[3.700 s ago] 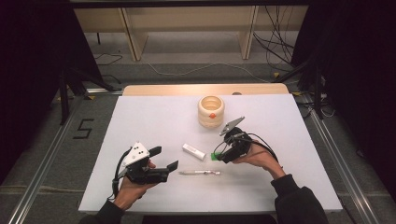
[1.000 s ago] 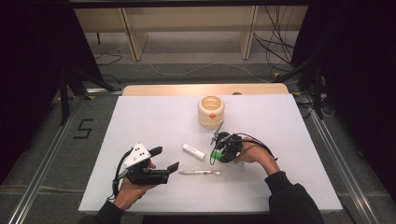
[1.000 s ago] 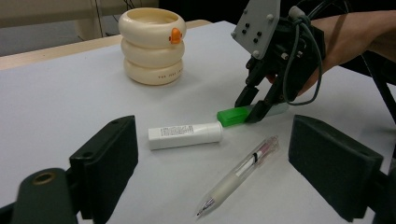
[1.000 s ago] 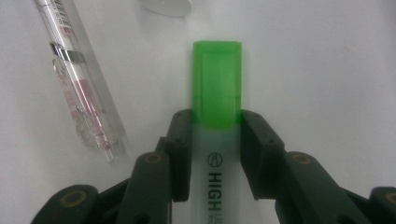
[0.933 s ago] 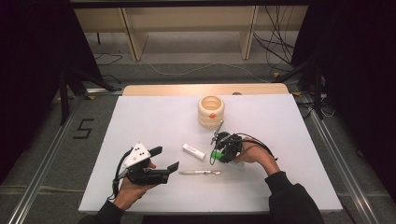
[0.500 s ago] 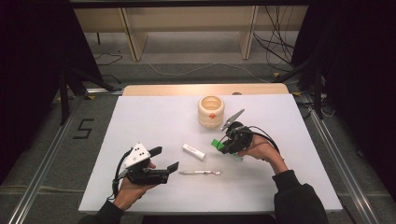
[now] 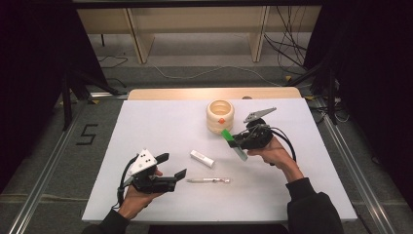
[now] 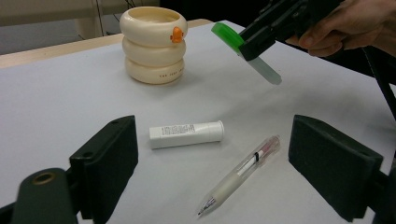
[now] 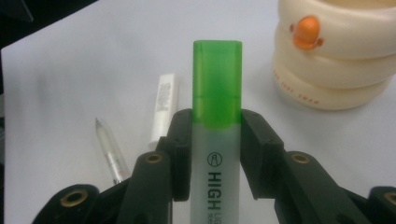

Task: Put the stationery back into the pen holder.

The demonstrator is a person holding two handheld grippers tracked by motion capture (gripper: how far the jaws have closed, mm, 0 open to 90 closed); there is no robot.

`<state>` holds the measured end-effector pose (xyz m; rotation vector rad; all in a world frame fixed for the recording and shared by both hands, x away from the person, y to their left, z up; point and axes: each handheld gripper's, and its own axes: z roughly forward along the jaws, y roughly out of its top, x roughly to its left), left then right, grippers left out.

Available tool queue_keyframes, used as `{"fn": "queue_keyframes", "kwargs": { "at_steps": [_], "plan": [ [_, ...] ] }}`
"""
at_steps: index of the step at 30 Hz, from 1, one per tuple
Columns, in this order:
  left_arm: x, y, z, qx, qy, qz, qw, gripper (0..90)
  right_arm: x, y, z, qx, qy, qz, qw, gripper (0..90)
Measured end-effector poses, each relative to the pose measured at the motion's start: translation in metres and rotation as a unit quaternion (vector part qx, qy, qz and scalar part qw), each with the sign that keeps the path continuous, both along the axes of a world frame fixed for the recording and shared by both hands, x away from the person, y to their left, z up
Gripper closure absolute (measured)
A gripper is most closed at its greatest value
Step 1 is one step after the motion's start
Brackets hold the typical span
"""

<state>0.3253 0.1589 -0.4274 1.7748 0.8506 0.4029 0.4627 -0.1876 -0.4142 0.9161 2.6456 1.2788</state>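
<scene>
On the white table [image 7: 146,122], the green-capped highlighter [image 7: 234,145] has been lifted and is pinched in the right gripper [image 7: 239,141] just beside the cream duck pen holder [image 7: 220,116], likely for dropping in, while the left gripper [image 7: 171,165] is held spread near the pen [image 7: 209,180].

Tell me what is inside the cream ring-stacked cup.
The cream cup stands open at the top; the high view shows only its shadowed inner wall, with no contents visible. Its bottom is hidden by the rim.

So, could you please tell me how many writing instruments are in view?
2: a green-capped highlighter clamped in the right gripper, raised off the table; a clear plastic pen lying on the white table.
</scene>
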Motion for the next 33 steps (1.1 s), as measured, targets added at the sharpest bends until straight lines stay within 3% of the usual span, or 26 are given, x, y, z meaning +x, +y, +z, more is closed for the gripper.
{"fn": "queue_keyframes", "kwargs": {
  "at_steps": [6,12,20,24,33],
  "plan": [
    [0.0,-0.001,0.0,-0.001,0.001,0.0,1.0,15.4,-0.001,-0.001,0.002,0.019,-0.015,-0.026,0.9994,67.2],
    [0.0,0.0,0.0,0.0,0.0,-0.001,1.0,15.3,-0.002,-0.001,0.003,0.057,-0.03,-0.049,0.9967,67.2],
    [0.0,-0.001,0.0,0.0,0.001,-0.001,1.0,15.4,-0.003,-0.001,0.006,0.07,-0.049,-0.076,0.9934,67.2],
    [0.0,-0.001,0.0,0.003,0.0,-0.002,1.0,15.4,-0.004,-0.001,0.01,0.083,-0.067,-0.091,0.9901,67.2],
    [0.0,-0.001,-0.002,0.004,0.0,0.002,1.0,15.3,-0.004,-0.001,0.02,0.113,-0.112,-0.135,0.978,67.2]
  ]
}}
